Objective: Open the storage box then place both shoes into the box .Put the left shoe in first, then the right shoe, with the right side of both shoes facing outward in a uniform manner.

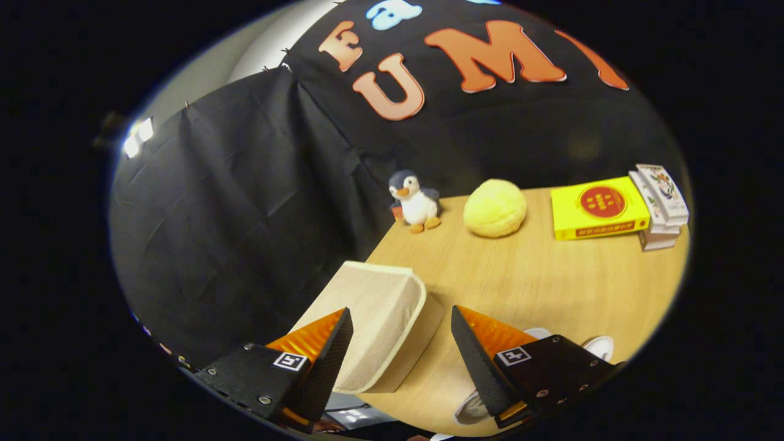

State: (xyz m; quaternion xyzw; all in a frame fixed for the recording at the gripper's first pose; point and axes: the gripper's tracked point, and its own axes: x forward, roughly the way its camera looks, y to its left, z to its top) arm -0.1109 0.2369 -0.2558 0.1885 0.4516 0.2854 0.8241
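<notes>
Wooden table (539, 282) holds penguin toy (415, 201), yellow ball (495, 208), books (599, 208); gripper (401, 343) spread, empty, before beige storage box (380, 312).

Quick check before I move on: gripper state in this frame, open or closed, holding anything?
Gripper: open, fingers spread apart and holding nothing; the beige storage box lies just ahead, between them, untouched.

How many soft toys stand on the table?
2: a penguin at the table's far corner by the black cloth, and a yellow ball beside it, between the penguin and the yellow box.
</notes>
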